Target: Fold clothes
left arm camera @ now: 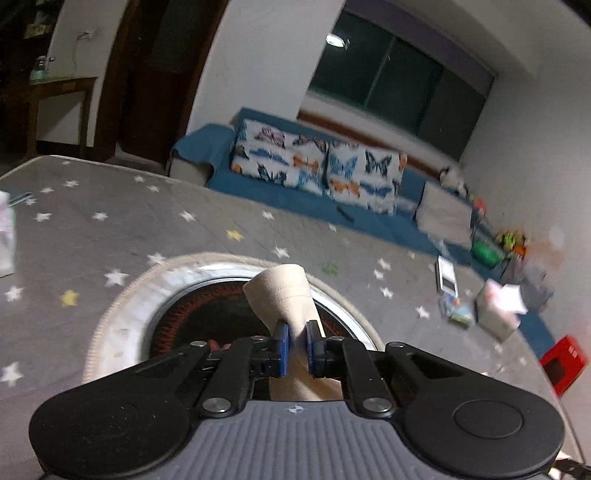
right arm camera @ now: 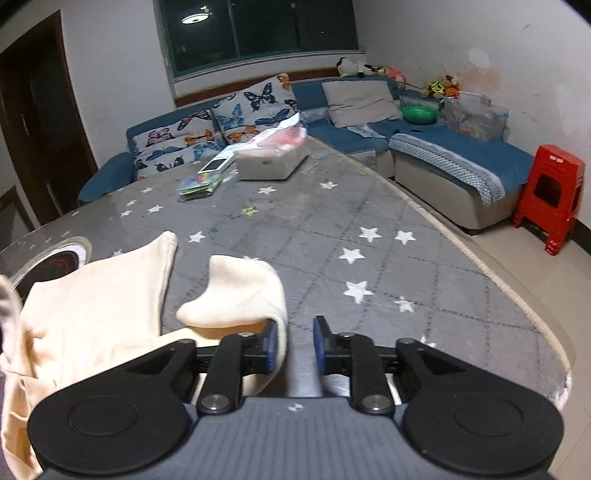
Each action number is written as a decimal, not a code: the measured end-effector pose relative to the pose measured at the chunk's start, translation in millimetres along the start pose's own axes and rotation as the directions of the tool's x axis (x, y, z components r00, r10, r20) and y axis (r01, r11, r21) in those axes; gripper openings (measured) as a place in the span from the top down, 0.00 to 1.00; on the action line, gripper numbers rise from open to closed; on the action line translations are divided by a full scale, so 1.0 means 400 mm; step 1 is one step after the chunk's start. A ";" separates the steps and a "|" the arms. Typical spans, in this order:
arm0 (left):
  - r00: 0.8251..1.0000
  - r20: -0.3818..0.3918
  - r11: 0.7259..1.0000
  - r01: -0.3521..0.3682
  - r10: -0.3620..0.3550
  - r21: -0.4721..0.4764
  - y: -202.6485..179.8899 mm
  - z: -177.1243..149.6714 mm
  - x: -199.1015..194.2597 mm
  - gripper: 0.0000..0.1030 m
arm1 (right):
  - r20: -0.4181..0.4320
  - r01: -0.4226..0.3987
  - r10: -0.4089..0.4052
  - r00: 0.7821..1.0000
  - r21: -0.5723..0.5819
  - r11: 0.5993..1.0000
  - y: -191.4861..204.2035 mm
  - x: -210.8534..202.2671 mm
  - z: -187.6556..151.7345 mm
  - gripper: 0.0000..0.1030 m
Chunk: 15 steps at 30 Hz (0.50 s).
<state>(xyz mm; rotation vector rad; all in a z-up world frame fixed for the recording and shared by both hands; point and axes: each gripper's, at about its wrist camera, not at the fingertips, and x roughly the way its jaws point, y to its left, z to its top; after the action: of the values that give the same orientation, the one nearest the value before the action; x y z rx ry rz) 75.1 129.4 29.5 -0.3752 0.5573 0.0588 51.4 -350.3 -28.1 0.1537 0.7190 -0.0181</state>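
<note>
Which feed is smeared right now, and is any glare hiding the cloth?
Left wrist view: motion blur smears the sofa cushions and clutter, though the left gripper pinching the cream garment stays sharp. Right wrist view: crisp; ceiling-lamp reflection only in the window, garment evenly lit, fisheye bending the table edge.

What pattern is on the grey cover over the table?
Scattered white stars, a few yellow, on the grey table cover; clearest in the right wrist view.

Both cameras sit low and close over the star-printed table cover (right arm camera: 369, 221), each looking forward along its own fingers. The left view tilts, sofa (left arm camera: 295, 199) at 1 o'clock; the right faces it at 12. Both share the sofa, window (right arm camera: 258, 29) and red stool (right arm camera: 550, 199).
</note>
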 end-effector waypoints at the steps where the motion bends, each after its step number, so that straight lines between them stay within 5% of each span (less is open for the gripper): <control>1: 1.000 0.014 1.000 -0.001 0.001 -0.010 0.016 -0.001 -0.026 0.90 | 0.000 0.001 -0.001 1.000 0.004 1.000 -0.004 -0.001 0.000 0.77; 8: 0.999 0.036 0.994 -0.031 0.035 -0.106 0.164 -0.063 -0.202 0.90 | 0.013 0.037 -0.037 0.999 -0.002 0.999 -0.031 -0.031 -0.007 0.60; 15: 0.971 -0.007 0.959 -0.236 0.238 -0.158 0.310 -0.134 -0.293 0.90 | 0.011 0.066 -0.066 0.998 -0.014 0.998 -0.052 -0.056 -0.015 0.49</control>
<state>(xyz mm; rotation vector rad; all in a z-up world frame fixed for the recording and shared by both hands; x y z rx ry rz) -70.9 230.7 8.1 -0.4607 0.5855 0.3381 29.2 -370.7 -20.4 0.1160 0.7132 -0.0764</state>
